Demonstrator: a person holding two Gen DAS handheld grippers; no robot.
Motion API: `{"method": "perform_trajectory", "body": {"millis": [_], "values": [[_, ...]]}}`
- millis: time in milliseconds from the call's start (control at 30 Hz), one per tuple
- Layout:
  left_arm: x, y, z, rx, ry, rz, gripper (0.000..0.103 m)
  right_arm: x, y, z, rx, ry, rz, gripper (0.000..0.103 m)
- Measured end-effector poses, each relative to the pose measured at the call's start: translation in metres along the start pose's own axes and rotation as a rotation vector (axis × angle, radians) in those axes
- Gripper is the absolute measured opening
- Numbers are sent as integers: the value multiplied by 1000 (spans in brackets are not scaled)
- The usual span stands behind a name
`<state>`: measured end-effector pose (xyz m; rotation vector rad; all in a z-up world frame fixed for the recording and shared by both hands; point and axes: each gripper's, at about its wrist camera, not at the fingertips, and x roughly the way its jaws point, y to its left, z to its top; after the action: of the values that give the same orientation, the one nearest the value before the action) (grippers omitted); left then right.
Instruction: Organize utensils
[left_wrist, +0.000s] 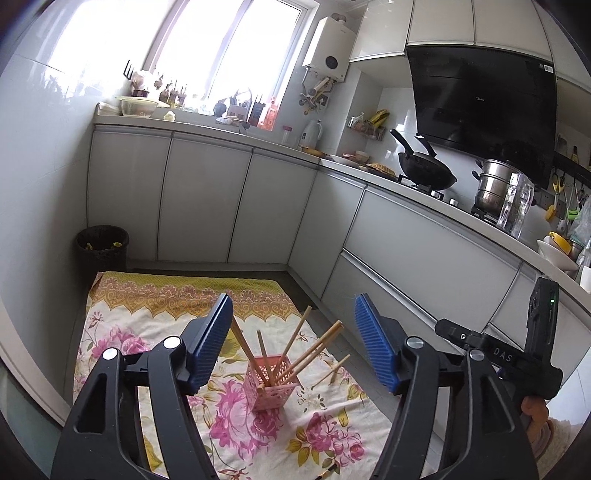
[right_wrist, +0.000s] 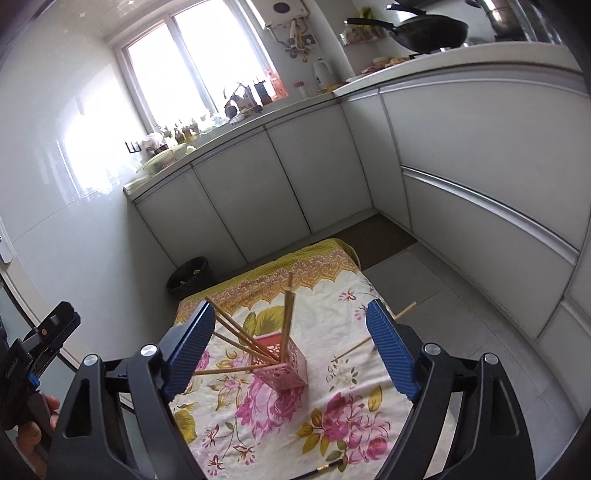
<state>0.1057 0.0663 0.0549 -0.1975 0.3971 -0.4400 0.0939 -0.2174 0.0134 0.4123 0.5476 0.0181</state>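
A pink lattice holder (left_wrist: 269, 387) stands upright on a floral cloth (left_wrist: 155, 321) spread over the kitchen floor; several wooden chopsticks (left_wrist: 317, 343) lean out of it at different angles, fanned toward both sides; in the right wrist view the same holder (right_wrist: 284, 363) sits near the middle of the cloth (right_wrist: 332, 417) with its sticks (right_wrist: 236, 328) splayed mostly to the left and one pair rising almost straight up.

One loose chopstick (left_wrist: 332, 371) lies on the cloth just right of the holder; in the right wrist view it (right_wrist: 352, 350) runs partly behind the right blue pad, and another stick (right_wrist: 405, 309) rests farther out at the cloth's edge by the grey floor tiles; a dark, gold-banded utensil (right_wrist: 334, 466) lies at the cloth's near edge.

The left claw (left_wrist: 291, 343) is spread wide, its blue ribbed pads (left_wrist: 212, 347) standing apart on either side of the holder with nothing pinched between them; the right claw (right_wrist: 291, 350) is likewise spread, pads clear of the holder and the sticks; neither claw touches anything.

A black waste bin (left_wrist: 102, 246) stands in the corner beyond the cloth; a dark wok (left_wrist: 424, 170) sits on the stove along the tabletop (left_wrist: 406, 192) to the right.
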Motion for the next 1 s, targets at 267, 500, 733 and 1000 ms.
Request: {"method": "perform_trajectory", "body": {"millis": [267, 500, 733, 1000], "values": [[14, 14, -54, -41, 98, -4, 71, 133, -192, -9, 632, 419, 29, 78], [55, 24, -77, -42, 207, 10, 71, 267, -289, -78, 1082, 633, 92, 78], [86, 32, -96, -28, 292, 40, 71, 349, -310, -90, 1218, 573, 77, 78], [94, 45, -102, -39, 320, 74, 71, 362, -283, -46, 884, 498, -7, 7]]}}
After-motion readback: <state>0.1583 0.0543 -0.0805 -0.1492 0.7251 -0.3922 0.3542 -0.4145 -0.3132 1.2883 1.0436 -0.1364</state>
